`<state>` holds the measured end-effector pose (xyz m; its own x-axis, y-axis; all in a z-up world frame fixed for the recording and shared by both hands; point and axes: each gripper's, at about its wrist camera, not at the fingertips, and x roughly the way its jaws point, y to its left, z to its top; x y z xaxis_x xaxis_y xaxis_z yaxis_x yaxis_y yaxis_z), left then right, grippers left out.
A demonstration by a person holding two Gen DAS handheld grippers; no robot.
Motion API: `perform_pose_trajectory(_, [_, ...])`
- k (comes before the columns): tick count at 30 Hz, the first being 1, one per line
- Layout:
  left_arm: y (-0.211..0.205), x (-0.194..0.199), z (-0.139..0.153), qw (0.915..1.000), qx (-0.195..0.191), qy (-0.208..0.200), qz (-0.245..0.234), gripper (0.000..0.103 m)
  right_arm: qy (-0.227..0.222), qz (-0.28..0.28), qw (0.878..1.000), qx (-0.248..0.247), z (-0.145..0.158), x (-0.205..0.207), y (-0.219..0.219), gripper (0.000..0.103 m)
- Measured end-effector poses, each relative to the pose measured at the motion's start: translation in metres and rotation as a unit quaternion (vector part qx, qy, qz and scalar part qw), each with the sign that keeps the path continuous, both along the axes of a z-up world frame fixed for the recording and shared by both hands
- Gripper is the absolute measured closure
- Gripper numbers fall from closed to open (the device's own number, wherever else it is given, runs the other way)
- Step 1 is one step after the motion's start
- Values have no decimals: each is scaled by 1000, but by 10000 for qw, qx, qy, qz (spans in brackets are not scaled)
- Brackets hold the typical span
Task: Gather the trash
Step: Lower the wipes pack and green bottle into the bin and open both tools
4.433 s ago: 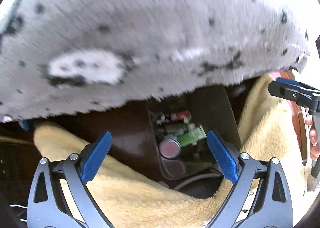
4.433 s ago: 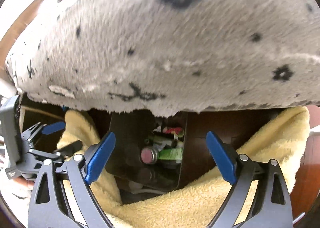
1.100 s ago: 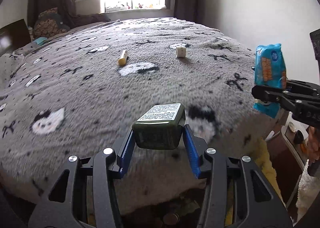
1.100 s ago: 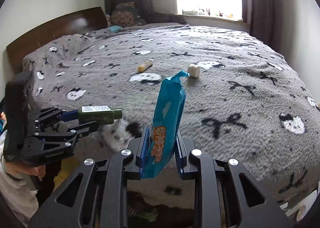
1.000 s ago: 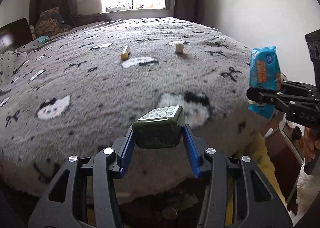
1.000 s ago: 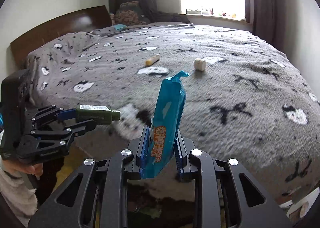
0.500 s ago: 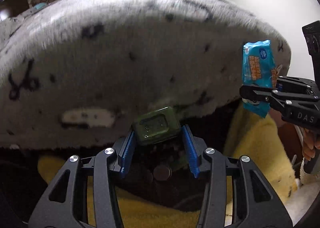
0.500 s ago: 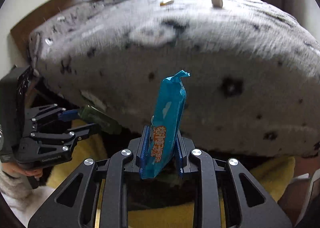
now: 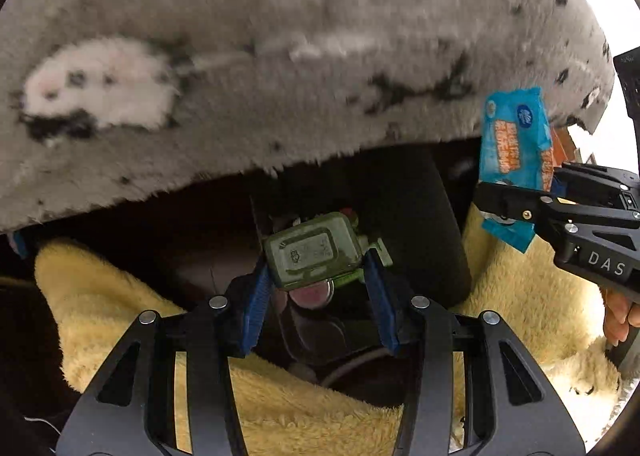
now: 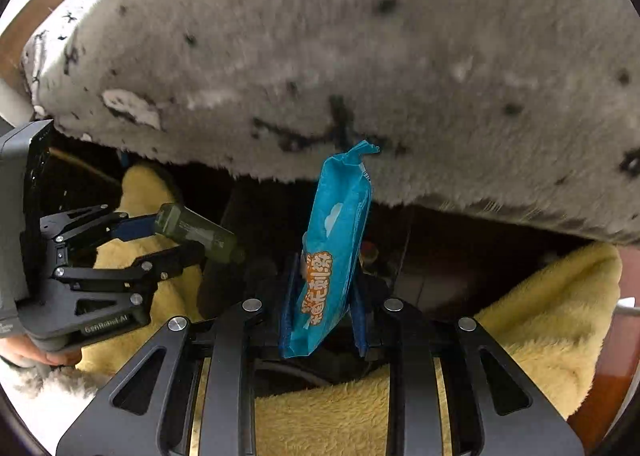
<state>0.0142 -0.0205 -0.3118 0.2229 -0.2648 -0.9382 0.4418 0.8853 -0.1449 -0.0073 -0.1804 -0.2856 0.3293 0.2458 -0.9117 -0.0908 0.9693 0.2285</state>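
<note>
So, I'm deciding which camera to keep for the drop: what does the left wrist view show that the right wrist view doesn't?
Only the left wrist view: the green bottle's flat base end-on between the left gripper's pads, with bin contents directly beneath.

Only the right wrist view: the blue wrapper edge-on in the right gripper, and the bottle's side and neck.

Both: each gripper shut on its item, the grey blanket overhanging, the yellow towel and the dark bin.

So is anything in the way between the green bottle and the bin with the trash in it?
Nothing visible blocks it. The green bottle, held in the left gripper, hangs right over the open dark bin; the grey blanket overhangs only the bin's far side.
</note>
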Motion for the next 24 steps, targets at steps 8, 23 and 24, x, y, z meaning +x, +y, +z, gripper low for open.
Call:
perform_pose_trajectory(8, [-2, 1, -24, 9991, 98, 404, -119, 59, 307, 110, 9995, 39, -19, 6, 6, 77])
perform_pose_trajectory(23, [1, 8, -14, 9994, 215, 249, 47, 49, 198, -134, 9997, -38, -13, 6, -1, 48])
perform_pose_trajectory(24, [4, 9, -10, 9995, 208, 207, 95, 49, 177, -209, 9996, -35, -11, 5, -5, 46])
